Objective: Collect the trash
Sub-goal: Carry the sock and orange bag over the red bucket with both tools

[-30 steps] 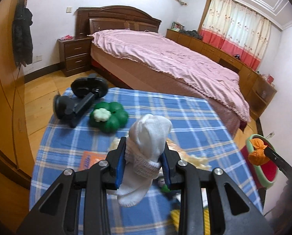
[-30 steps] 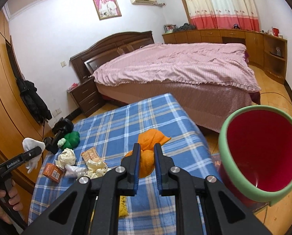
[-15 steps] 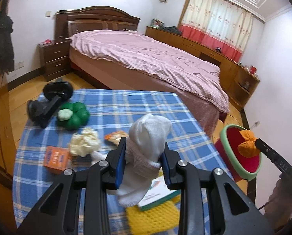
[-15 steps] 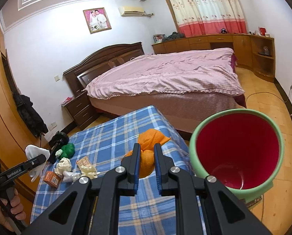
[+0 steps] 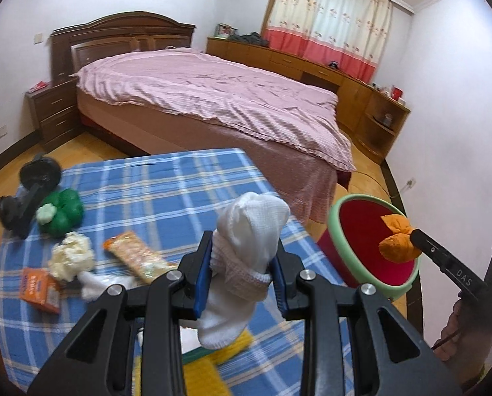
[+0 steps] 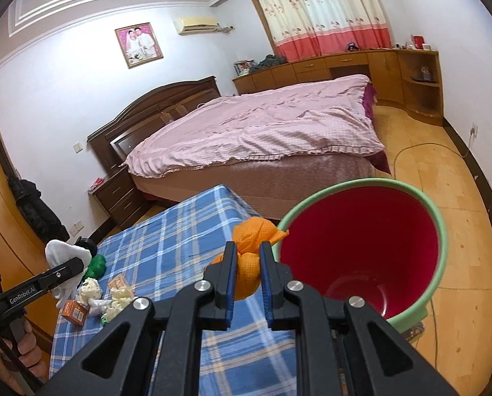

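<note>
- Your right gripper [image 6: 247, 269] pinches an orange cloth bundle [image 6: 251, 257] at its knotted waist, held just beside the near rim of the green-rimmed red bin [image 6: 440, 231], which stands on the floor off the tabletop's right edge.
- Your left gripper [image 5: 242, 264] is clamped on a white sock [image 5: 246, 244] at its ribbed cuff, above the blue plaid tabletop [image 5: 166, 191] near that same edge.
- Both look light, soft and limp; neither should slip or break, though loose ends may snag the rim.
- The bin mouth is wide and tilted toward you, with bare floor beyond.
- A crumpled tissue [image 5: 69, 257], wrapper [image 5: 133, 255] and orange box [image 5: 39, 288] wait toward the tabletop's left edge.
</note>
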`<state>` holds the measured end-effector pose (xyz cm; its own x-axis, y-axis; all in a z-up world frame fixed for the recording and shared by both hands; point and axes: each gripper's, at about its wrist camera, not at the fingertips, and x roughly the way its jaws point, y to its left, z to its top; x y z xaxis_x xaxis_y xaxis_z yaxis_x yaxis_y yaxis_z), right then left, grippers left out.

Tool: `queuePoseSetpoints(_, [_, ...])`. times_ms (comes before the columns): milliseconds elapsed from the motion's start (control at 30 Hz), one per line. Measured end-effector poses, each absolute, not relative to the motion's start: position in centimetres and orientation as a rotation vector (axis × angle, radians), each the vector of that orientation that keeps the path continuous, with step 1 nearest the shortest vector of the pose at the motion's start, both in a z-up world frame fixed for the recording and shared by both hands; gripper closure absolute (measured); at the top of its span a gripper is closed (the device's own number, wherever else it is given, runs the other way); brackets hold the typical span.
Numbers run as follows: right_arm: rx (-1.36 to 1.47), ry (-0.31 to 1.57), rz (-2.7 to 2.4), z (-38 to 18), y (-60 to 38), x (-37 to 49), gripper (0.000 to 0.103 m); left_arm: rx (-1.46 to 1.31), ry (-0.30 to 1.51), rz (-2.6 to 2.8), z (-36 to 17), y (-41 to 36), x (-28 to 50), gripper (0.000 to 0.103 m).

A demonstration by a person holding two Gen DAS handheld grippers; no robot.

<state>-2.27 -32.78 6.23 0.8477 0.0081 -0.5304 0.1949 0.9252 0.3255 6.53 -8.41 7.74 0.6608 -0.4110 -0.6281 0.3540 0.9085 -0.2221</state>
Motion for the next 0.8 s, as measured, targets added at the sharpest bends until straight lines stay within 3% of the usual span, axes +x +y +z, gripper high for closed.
queuePoseSetpoints(800, [0.473,0.608,-0.233,2.2,-42.1,-3.5,0.088,0.064,0.818,-0.672,4.7,-24.3,7.7,0.071])
